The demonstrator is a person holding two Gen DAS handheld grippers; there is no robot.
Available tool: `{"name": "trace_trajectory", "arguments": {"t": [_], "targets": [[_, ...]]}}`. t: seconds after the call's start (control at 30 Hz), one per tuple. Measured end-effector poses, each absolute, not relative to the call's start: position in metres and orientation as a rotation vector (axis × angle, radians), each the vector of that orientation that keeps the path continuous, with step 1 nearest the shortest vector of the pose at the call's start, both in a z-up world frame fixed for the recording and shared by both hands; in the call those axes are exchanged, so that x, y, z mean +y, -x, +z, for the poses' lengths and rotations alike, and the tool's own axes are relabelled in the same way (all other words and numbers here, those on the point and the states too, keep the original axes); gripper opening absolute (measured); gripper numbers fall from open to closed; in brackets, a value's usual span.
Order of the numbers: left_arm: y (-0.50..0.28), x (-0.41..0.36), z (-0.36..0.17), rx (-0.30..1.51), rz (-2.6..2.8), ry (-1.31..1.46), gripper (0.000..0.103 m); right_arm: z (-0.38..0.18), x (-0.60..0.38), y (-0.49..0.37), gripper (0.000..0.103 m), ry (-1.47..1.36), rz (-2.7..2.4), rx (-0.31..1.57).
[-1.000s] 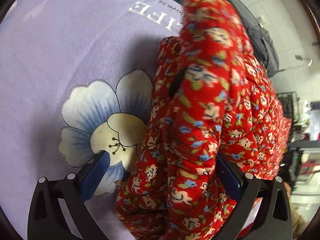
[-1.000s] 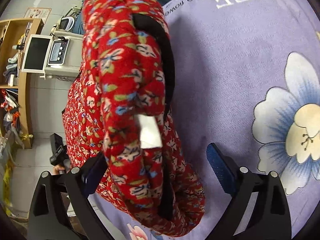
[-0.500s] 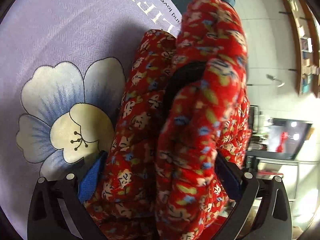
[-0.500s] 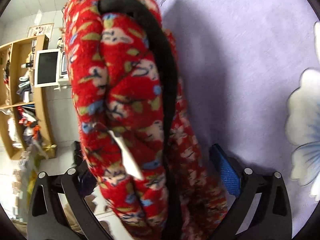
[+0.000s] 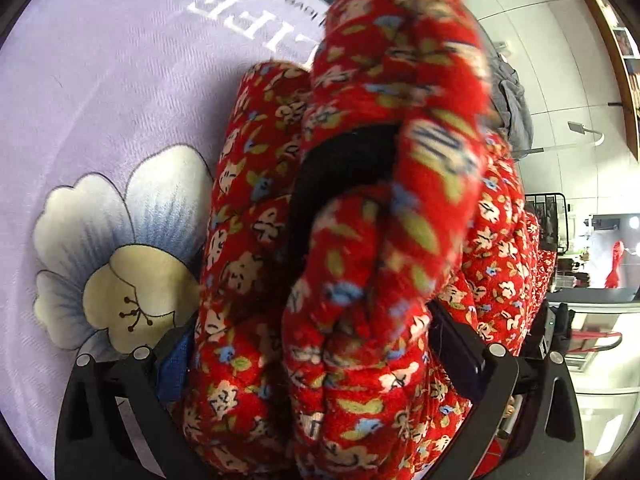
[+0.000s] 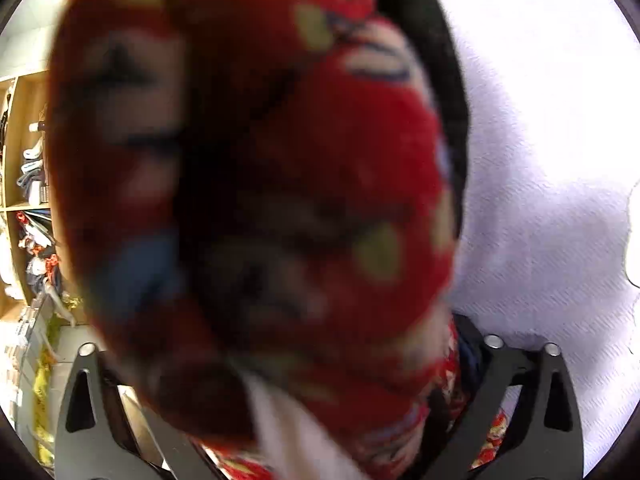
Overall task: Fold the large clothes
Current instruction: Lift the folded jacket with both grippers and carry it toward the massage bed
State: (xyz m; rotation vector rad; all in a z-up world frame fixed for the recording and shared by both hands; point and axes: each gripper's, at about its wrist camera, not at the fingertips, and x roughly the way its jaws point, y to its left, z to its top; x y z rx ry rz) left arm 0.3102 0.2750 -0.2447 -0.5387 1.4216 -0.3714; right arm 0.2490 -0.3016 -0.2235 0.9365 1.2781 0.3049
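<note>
The red floral garment (image 5: 360,240) now crowds much closer to both cameras than a second ago, bunched thick over the lilac flower-print sheet (image 5: 100,100); judged, a fold is being carried over. The left gripper (image 5: 316,356) grasps the bundle between wide-set pads. The right gripper (image 6: 288,364) has its jaws closing around blurred cloth. The fabric is fleecy and quilted, with black trim.
</note>
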Motion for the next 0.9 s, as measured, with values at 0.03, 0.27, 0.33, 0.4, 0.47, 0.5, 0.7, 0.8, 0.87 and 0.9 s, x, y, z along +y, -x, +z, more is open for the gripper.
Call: {"name": "trace_trajectory", "arguments": {"t": [0.03,0.27,0.33,0.4,0.47,0.5,0.7,0.8,0.87,0.9], "targets": [[-0.307,0.273,-0.241,1.398,-0.370,0.529,0.092,-0.220,-0.301,-0.242,0.084,-0.920,0.293,1.278],[-0.287,0.264,-0.210,1.284,-0.352,0.458,0.060,-0.179,-0.284,-0.216,0.048,-0.815,0.249,1.231],[-0.278,0.252,-0.196,1.257,-0.370,0.432,0.056,-0.164,-0.278,-0.206,0.045,-0.775,0.244,1.223],[-0.268,0.243,-0.175,1.230,-0.402,0.434,0.053,-0.149,-0.273,-0.197,0.044,-0.759,0.245,1.209],[-0.264,0.244,-0.159,1.221,-0.438,0.425,0.051,-0.129,-0.267,-0.182,0.043,-0.745,0.263,1.188],[-0.257,0.240,-0.153,1.226,-0.461,0.405,0.051,-0.121,-0.266,-0.175,0.043,-0.732,0.269,1.180],[-0.196,0.221,-0.149,1.284,-0.532,0.436,0.050,-0.087,-0.277,-0.104,0.043,-0.704,0.241,1.196],[-0.166,0.205,-0.158,1.305,-0.532,0.444,0.050,-0.082,-0.286,-0.058,0.043,-0.708,0.198,1.219],[-0.145,0.189,-0.158,1.318,-0.522,0.417,0.050,-0.081,-0.288,-0.034,0.043,-0.692,0.173,1.227],[-0.143,0.181,-0.154,1.318,-0.518,0.411,0.050,-0.081,-0.289,-0.027,0.043,-0.689,0.167,1.227]]}}
